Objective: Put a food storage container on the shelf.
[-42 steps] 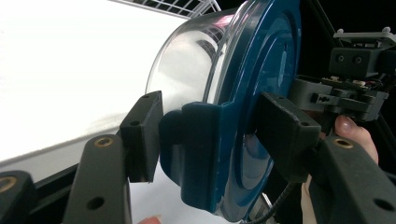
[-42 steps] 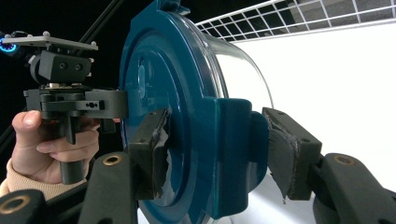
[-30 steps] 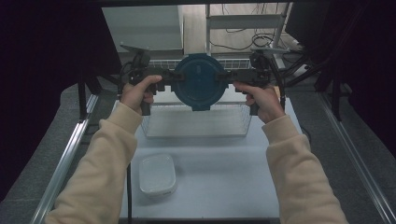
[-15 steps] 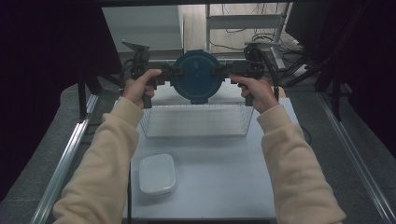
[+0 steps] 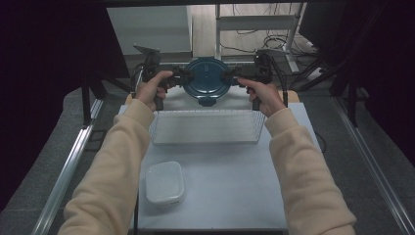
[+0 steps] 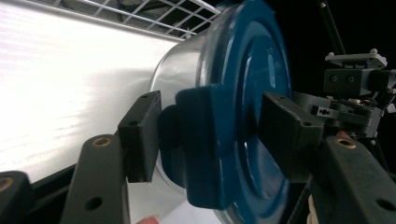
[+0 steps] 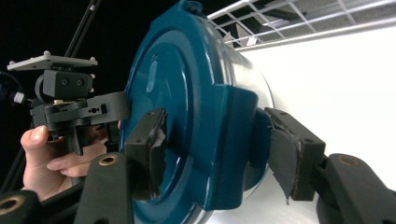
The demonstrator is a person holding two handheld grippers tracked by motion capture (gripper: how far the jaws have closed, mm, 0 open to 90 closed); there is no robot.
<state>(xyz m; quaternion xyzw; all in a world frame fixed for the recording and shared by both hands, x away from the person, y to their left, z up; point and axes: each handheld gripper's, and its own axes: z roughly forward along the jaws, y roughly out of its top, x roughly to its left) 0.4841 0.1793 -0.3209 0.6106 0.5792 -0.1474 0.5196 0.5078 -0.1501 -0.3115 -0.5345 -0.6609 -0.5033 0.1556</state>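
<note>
Blue-lidded pot point(image 5: 207, 82) hangs between both tools, beyond wire basket point(image 5: 205, 128). Left gripper point(image 5: 177, 77) pinches left lid clip point(image 6: 205, 144); right gripper point(image 5: 236, 76) pinches right lid clip point(image 7: 233, 140). Jaws part-way wide, just opening a bit. Pot flat, lid up. Both hands same nearness.

Container: a round steel body with a blue lid point(image 6: 252, 93) is lying sideways before the white table point(image 6: 60, 93).
Left gripper point(image 6: 205, 135): its jaws are clamping the lid's blue latch point(image 6: 205, 144).
Background: a wire basket point(image 6: 154, 14) is showing above, the other gripper point(image 6: 355, 88) at right.
</note>
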